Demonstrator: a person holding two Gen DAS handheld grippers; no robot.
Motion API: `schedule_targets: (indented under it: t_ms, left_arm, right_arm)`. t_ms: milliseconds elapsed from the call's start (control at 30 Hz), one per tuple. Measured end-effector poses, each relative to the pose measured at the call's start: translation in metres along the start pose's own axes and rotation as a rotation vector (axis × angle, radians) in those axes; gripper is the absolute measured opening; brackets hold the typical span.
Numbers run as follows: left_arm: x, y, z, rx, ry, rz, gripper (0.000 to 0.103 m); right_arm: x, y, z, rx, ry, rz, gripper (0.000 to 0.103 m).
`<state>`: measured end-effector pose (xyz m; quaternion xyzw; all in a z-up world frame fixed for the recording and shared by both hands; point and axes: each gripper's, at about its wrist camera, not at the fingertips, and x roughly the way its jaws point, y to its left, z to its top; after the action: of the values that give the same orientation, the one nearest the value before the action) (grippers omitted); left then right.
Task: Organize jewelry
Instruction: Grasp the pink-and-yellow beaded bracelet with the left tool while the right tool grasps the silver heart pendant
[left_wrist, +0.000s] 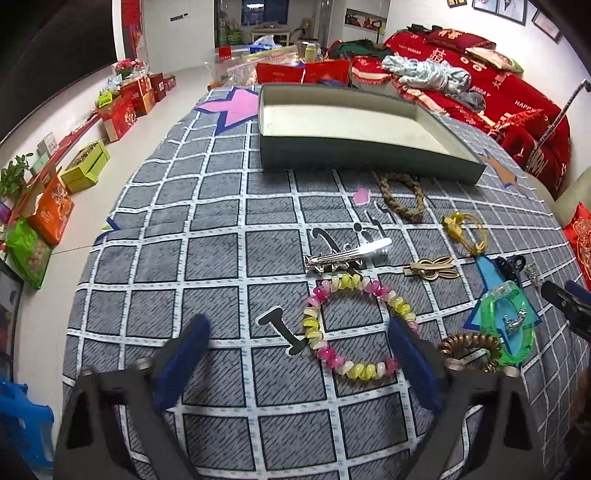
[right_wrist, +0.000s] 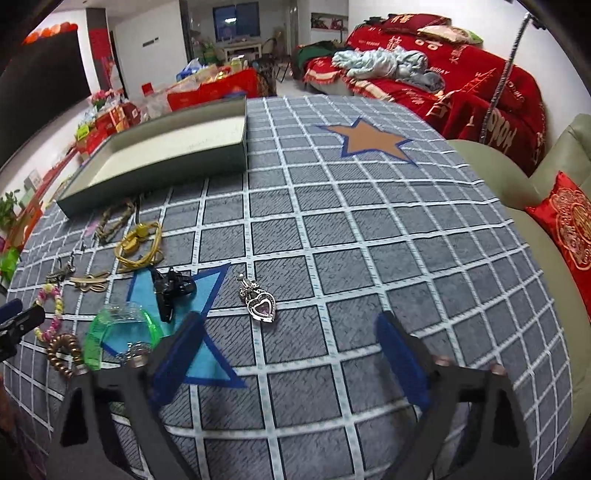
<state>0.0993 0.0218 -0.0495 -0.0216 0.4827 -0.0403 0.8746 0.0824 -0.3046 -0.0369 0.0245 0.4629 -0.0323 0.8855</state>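
A grey cloth with a white grid (left_wrist: 221, 229) covers the table in a room crowded with red bedding and boxes; an open, empty grey tray (left_wrist: 362, 158) sits at its far side. Starting at the left, the left gripper (left_wrist: 299, 343) hangs with its jaws spread wide and holding nothing, its right finger over the edge of a pink-and-yellow coil hair tie (left_wrist: 347, 328). Just beyond lies a silver hair clip (left_wrist: 347, 254), its long axis running left to right, the tapered tip pointing right and slightly away. Further right come a gold clip (left_wrist: 432, 268), a braided loop (left_wrist: 402, 199), a yellow band (left_wrist: 465, 232), a brown coil tie (left_wrist: 469, 350) and a green bangle (left_wrist: 511, 325). The right gripper (right_wrist: 288, 345) is likewise wide open and empty, with a heart pendant (right_wrist: 261, 304) just ahead between its fingers, lying point-down toward the camera.

The coil tie looks like the left gripper's likely pick. I would centre over one side of the ring and pinch across the coil, not the hole, then carry it to the tray.
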Motion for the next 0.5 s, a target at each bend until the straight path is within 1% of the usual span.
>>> schedule_targets:
  t_ms: [33,100,233,267,300,333,367,400,433,467,500]
  left_arm:
    - [0.003,0.0,0.0,-0.002,0.009,0.001,0.103]
    - [0.004,-0.001,0.001,0.004,0.003,0.008,0.103]
    - [0.004,-0.006,0.003,0.03,-0.005,0.012,0.093]
    - [0.004,-0.007,0.003,0.036,-0.008,0.014,0.085]
    - [0.003,-0.009,0.003,0.045,-0.014,0.019,0.081]
    - [0.003,-0.01,0.002,0.053,-0.016,0.021,0.074]
    - [0.002,-0.011,0.003,0.062,-0.018,0.02,0.067]
    - [0.002,-0.013,0.002,0.071,-0.023,0.017,0.06]
    - [0.0,-0.013,0.001,0.08,-0.029,0.013,0.044]
    - [0.0,-0.014,0.001,0.091,-0.032,0.005,0.03]
    - [-0.001,-0.014,0.001,0.097,-0.034,-0.004,0.027]
  right_arm:
    - [0.003,0.001,0.001,-0.005,0.006,-0.001,0.088]
    - [0.01,0.003,0.003,-0.017,0.016,0.001,0.078]
    - [0.017,0.01,0.008,-0.041,0.015,0.011,0.072]
    - [0.018,0.011,0.01,-0.042,0.014,0.015,0.07]
    - [0.018,0.012,0.012,-0.046,0.013,0.017,0.066]
    - [0.019,0.014,0.013,-0.052,0.012,0.021,0.064]
    - [0.019,0.016,0.014,-0.057,0.011,0.026,0.058]
    - [0.02,0.018,0.015,-0.061,0.01,0.028,0.051]
    - [0.019,0.02,0.016,-0.064,0.008,0.032,0.046]
    - [0.018,0.021,0.016,-0.065,0.007,0.033,0.034]
    - [0.018,0.023,0.016,-0.067,0.006,0.035,0.023]
